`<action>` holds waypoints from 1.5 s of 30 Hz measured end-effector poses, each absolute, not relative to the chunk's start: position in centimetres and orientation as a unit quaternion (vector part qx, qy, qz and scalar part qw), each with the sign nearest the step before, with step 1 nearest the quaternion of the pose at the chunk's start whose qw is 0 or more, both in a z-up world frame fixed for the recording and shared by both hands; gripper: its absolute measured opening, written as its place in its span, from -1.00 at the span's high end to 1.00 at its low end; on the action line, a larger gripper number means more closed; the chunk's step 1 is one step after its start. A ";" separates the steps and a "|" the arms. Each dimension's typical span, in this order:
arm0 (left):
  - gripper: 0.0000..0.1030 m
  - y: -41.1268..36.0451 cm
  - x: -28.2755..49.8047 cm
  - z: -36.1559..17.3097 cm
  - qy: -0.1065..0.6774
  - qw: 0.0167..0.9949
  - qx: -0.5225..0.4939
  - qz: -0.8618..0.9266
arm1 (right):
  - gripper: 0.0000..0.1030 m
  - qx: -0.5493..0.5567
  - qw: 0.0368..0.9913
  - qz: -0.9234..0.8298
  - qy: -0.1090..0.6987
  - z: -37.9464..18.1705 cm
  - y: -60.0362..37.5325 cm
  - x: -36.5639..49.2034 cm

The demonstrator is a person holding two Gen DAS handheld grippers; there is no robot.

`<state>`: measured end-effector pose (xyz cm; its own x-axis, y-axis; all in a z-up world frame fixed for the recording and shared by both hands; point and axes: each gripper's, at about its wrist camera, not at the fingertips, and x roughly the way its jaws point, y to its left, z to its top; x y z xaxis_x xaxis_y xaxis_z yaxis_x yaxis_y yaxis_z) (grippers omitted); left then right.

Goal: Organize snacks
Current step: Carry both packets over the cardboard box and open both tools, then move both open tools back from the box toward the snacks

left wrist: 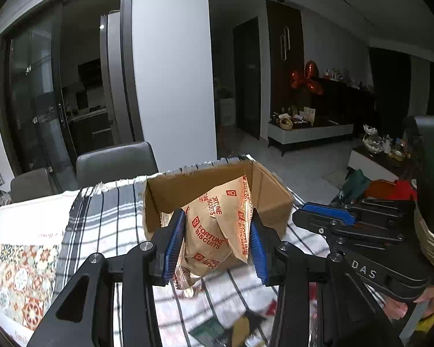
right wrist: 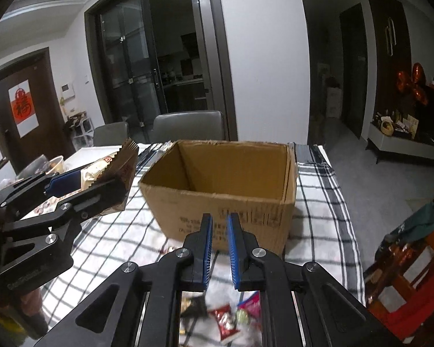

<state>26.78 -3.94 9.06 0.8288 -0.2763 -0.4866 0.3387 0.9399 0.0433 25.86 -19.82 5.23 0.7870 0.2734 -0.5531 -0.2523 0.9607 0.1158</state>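
One biscuit packet point(left wrist: 217, 231) at centre frame, pinched in left gripper point(left wrist: 218, 238), in front of one cardboard box point(right wrist: 225, 190) — empty inside. Right gripper point(right wrist: 218, 248) pressed together on nothing. Likely to snag on box rim or slip — crinkly wrapper. Several loose snacks point(right wrist: 228, 321) at lower frame, uncountable.

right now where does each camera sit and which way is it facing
Left wrist: on the left gripper, looking along its jaws, shut on a Fortune Biscuits packet, toward the cardboard box; the right gripper and a hand show at right.
Right wrist: on the right gripper, jaws shut with nothing between them, facing the box's printed side; the left gripper shows at left with its packet.
Shared: box, checked tablecloth, grey chairs, glass doors.
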 end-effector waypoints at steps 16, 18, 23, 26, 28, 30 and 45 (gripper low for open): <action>-0.41 -5.3 36.8 8.2 0.272 0.946 0.085 -0.156 | 0.76 0.019 0.945 0.107 0.310 5.7 -19.9 32.6; -0.42 -5.2 36.4 8.1 0.272 0.946 0.083 -0.156 | 0.75 0.024 0.943 0.108 0.312 5.7 -20.0 32.6; -0.42 -4.4 34.5 7.9 0.273 0.945 0.070 -0.164 | 0.69 0.028 0.944 0.102 0.311 5.6 -20.2 31.6; -0.42 -4.0 32.8 8.0 0.269 0.947 0.068 -0.164 | 0.48 0.028 0.947 0.096 0.304 5.7 -20.2 30.0; -0.42 -3.9 31.5 8.1 0.267 0.947 0.071 -0.167 | 0.48 0.027 0.950 0.092 0.298 5.8 -20.2 28.7; -0.42 -3.9 30.2 8.2 0.266 0.947 0.080 -0.162 | 0.47 0.032 0.950 0.093 0.296 5.8 -20.2 27.5; -0.42 -2.7 21.0 6.9 0.257 0.946 0.080 -0.179 | 0.21 0.060 0.950 0.090 0.294 4.5 -20.4 19.7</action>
